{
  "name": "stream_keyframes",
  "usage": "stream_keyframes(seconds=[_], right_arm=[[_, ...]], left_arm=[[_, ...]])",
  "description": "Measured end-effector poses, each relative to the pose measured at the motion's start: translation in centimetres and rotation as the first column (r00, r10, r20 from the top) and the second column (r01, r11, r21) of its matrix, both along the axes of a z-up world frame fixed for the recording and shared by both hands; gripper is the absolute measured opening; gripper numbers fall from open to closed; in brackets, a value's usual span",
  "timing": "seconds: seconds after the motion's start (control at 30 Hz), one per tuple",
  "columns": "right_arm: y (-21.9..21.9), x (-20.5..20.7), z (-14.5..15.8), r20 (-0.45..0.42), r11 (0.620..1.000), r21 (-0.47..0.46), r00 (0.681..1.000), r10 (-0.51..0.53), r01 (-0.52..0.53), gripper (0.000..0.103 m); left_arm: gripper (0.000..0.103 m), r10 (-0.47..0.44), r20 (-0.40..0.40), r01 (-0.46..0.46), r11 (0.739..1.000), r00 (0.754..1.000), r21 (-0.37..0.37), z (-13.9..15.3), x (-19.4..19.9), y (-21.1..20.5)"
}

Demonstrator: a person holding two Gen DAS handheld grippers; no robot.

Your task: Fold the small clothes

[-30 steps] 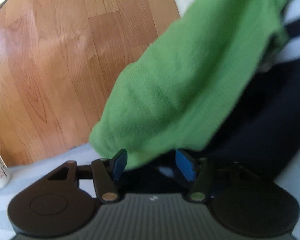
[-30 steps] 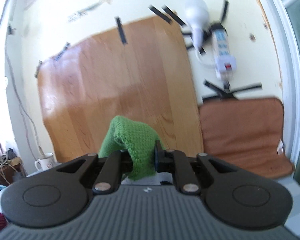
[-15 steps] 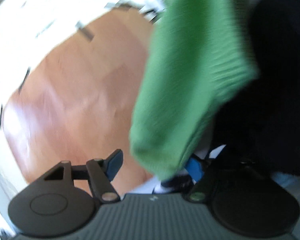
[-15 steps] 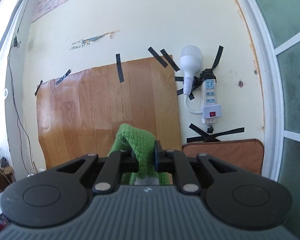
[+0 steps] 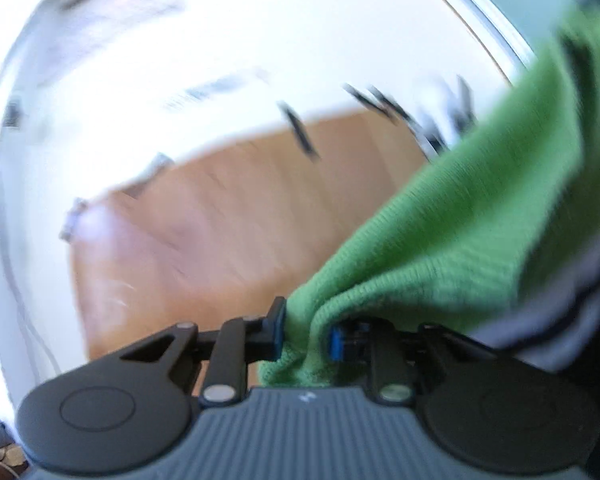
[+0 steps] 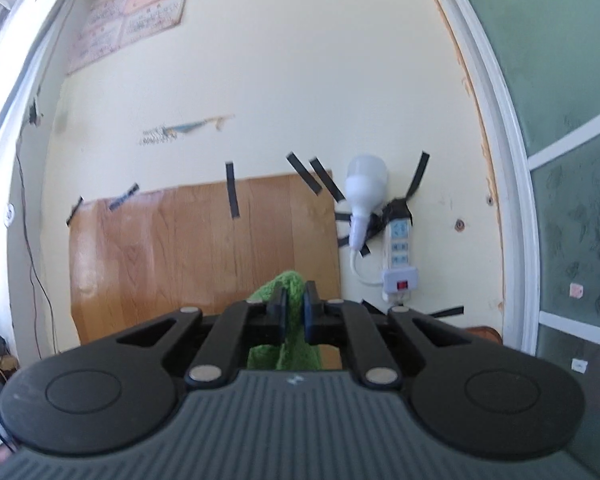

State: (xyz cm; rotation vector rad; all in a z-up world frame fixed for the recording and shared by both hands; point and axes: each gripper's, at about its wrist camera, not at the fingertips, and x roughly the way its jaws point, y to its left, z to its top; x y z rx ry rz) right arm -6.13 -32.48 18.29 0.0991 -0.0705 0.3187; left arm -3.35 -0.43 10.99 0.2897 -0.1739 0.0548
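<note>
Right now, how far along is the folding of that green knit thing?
Early. Done: both grippers have hold of the green knit garment. The left gripper has just closed on one bunched edge; the right gripper pinches another part. It hangs in the air. No fold shows yet.

The small green garment [image 5: 440, 240] is ribbed knit cloth, soft and matt. Behind it, the orange-brown wood-grain panel [image 6: 188, 248] has a smooth, slightly glossy face, held by strips of matt black tape [image 6: 231, 190]. Right of the panel, the white bulb [image 6: 365, 186] looks like smooth plastic.
</note>
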Motion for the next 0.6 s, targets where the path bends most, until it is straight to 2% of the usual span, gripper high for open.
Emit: stream_keyframes(seconds=[0.1, 0.23, 0.43, 0.5, 0.53, 0.6], right_arm=[[0.6, -1.8, 0.9, 0.066, 1.000, 0.003, 0.998, -0.004, 0.004, 0.010], [0.5, -3.9, 3.0, 0.131, 1.000, 0.021, 0.991, 0.007, -0.009, 0.010], [-0.3, -6.8, 6.3, 0.231, 0.998, 0.041, 0.972, 0.040, -0.050, 0.010], [-0.5, -7.7, 7.7, 0.269, 0.997, 0.048, 0.962, 0.046, -0.061, 0.006], [-0.7, -7.8, 8.3, 0.281, 0.996, 0.056, 0.959, 0.050, -0.068, 0.002], [-0.9, -7.4, 8.9, 0.273, 0.993, 0.070, 0.959, 0.070, -0.092, 0.003]], left_arm=[[0.020, -0.009, 0.122, 0.015, 0.999, 0.993, -0.048, 3.7, -4.2, 1.6], [0.020, -0.044, 0.233, 0.053, 0.998, 0.972, -0.032, 8.1, -8.4, 2.4], [0.020, -0.115, 0.227, 0.125, 0.992, 0.967, -0.028, 12.8, -12.2, 4.7], [0.020, -0.126, 0.218, 0.136, 0.990, 0.968, -0.032, 14.0, -13.3, 5.1], [0.020, -0.124, 0.209, 0.134, 0.990, 0.970, -0.035, 14.2, -13.6, 5.2], [0.020, -0.123, 0.169, 0.134, 0.990, 0.978, -0.053, 15.8, -13.2, 6.7]])
